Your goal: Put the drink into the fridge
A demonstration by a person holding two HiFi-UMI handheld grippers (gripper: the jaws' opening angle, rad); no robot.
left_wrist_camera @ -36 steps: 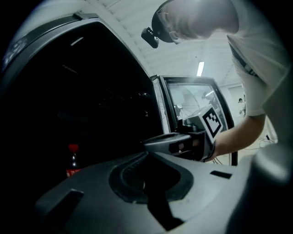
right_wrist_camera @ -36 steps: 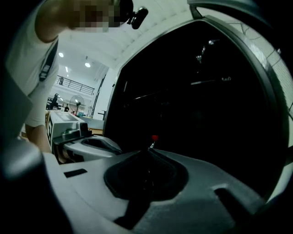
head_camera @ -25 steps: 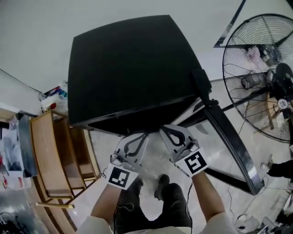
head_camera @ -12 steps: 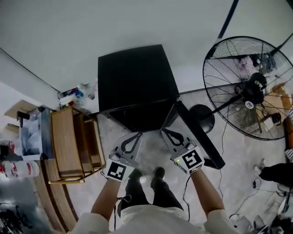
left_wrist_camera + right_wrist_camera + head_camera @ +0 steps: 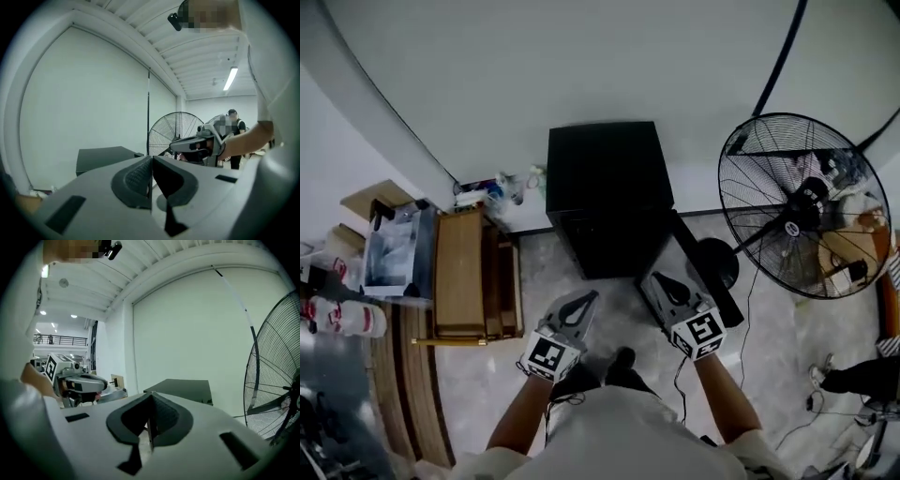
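The black fridge (image 5: 605,183) stands against the white wall, with its door (image 5: 705,274) swung open towards me on the right. My left gripper (image 5: 590,298) and right gripper (image 5: 652,279) are held side by side in front of it, high above the floor, and both point at it. Each is shut with nothing between its fingers. In the left gripper view the shut jaws (image 5: 151,160) sit before the fridge (image 5: 105,157). The right gripper view shows its shut jaws (image 5: 151,397) below the fridge (image 5: 183,386). No drink is in either gripper.
A large floor fan (image 5: 806,206) stands right of the fridge. To the left is a wooden cabinet (image 5: 469,277), with a glass-topped unit (image 5: 394,253) and red-and-white bottles (image 5: 342,319) beyond it. Small items (image 5: 497,187) lie by the wall. Another person (image 5: 233,136) stands far off.
Both grippers have risen together, still shut and side by side. The head view has pulled up and back, so the fridge looks much smaller and farther below.
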